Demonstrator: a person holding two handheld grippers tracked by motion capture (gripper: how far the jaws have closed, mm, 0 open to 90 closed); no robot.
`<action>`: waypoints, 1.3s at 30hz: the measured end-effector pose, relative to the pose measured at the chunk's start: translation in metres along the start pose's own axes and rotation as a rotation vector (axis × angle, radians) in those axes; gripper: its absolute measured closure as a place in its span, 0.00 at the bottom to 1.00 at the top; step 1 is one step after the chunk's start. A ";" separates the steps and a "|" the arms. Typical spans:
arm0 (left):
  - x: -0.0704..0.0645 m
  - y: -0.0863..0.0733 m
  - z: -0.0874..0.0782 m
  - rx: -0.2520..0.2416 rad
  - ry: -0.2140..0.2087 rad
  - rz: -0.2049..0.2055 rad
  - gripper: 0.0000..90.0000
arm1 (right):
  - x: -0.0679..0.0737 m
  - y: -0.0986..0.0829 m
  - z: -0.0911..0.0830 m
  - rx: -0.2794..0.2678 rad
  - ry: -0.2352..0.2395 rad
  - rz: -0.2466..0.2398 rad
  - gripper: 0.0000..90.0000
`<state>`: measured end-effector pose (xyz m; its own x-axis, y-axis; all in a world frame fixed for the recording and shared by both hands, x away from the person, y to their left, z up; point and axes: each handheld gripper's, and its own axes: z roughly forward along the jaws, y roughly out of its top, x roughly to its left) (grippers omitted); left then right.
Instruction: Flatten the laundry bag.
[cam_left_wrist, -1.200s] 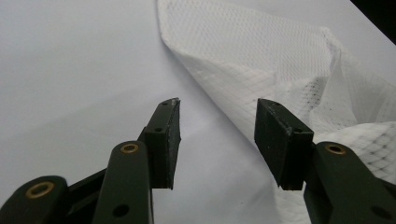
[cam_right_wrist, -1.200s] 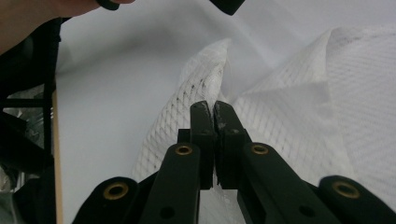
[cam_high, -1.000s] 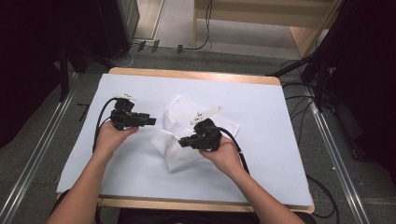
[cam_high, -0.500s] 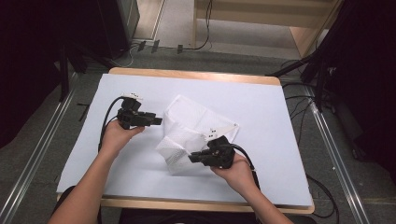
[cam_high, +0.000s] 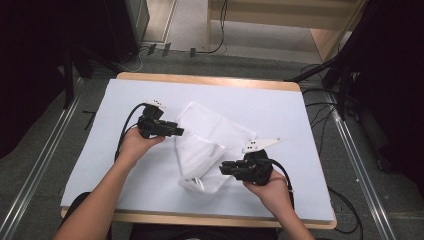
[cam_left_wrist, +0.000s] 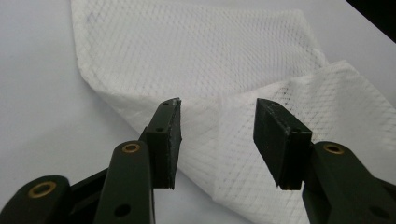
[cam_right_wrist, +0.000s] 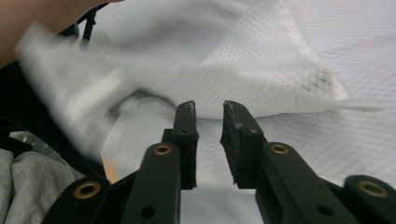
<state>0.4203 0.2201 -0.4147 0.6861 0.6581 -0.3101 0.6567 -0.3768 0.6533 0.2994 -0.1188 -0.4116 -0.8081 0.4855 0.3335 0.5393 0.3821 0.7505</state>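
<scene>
Left tool (cam_high: 176, 132) gapes beside the cloth (cam_high: 210, 145); right tool (cam_high: 226, 167) (held low) is slightly parted.

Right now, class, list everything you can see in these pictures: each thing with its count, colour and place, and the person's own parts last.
Mesh cloth: one, white, crumpled and partly folded at the middle of the table, between the two grippers.
Table cover: one, pale blue-white sheet, spread over the table top.
Table: one, light wood edge showing at the far and near sides.
Cables: several, black, on the grey floor right of the table.
Left gripper: one, black, jaws wide apart over a fold of the cloth.
Right gripper: one, black, jaws a little apart at the cloth's near edge.
Left hand: one, holding the left gripper.
Right hand: one, holding the right gripper.
</scene>
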 end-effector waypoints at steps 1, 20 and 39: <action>-0.001 0.000 0.001 -0.002 0.000 0.001 0.58 | -0.002 -0.001 -0.001 0.001 -0.009 0.006 0.87; 0.001 -0.003 0.005 0.014 0.009 -0.001 0.57 | -0.060 -0.006 0.002 -0.002 -0.217 0.062 0.87; 0.002 -0.006 0.000 0.010 0.010 -0.009 0.57 | -0.152 -0.002 -0.004 0.008 -0.436 0.228 0.66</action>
<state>0.4176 0.2235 -0.4198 0.6768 0.6679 -0.3096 0.6663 -0.3770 0.6434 0.4194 -0.1969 -0.4614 -0.4956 0.8409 0.2175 0.6940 0.2328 0.6813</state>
